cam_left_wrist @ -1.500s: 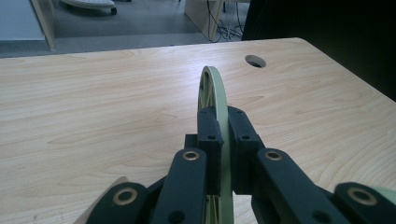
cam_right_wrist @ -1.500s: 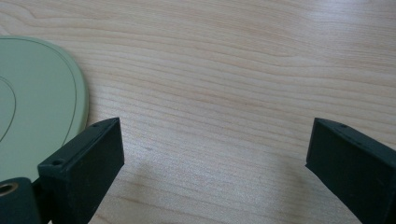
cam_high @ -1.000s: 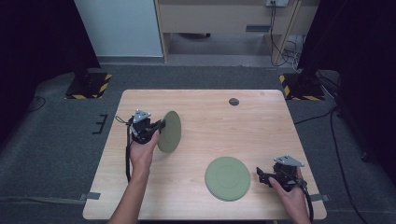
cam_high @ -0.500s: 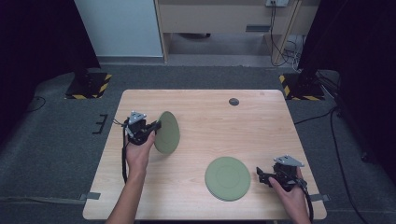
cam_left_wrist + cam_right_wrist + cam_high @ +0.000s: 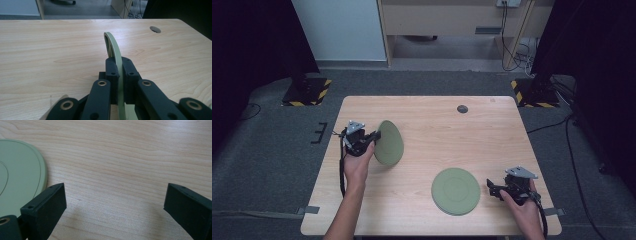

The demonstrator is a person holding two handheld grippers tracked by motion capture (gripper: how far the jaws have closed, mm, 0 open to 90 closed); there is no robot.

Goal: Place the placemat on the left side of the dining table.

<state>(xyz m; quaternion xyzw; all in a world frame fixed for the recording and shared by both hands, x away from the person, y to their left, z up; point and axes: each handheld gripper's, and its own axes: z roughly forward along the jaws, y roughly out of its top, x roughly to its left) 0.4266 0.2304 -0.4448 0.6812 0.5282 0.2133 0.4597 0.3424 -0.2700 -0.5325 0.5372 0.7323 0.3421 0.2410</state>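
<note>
My left gripper (image 5: 374,136) is shut on the rim of a green plate (image 5: 389,142), holding it on edge above the table's left part. In the left gripper view the plate's rim (image 5: 113,46) rises between the two closed jaws of the left gripper (image 5: 119,72). A second green plate (image 5: 455,191) lies flat near the front of the table. My right gripper (image 5: 490,189) rests just right of that flat plate with its jaws wide apart and nothing between them. In the right gripper view the right gripper (image 5: 113,200) frames bare wood, with the flat plate (image 5: 17,180) at the left edge.
The wooden table (image 5: 437,125) has a dark round cable hole (image 5: 462,109) near its back edge. Black stand bases with yellow-striped feet (image 5: 307,90) sit on the grey floor behind the table. Cables (image 5: 512,45) hang at the back.
The left hand has drawn back to the left and slightly toward the rear with the plate still gripped on edge. The right gripper and flat plate have not moved.
</note>
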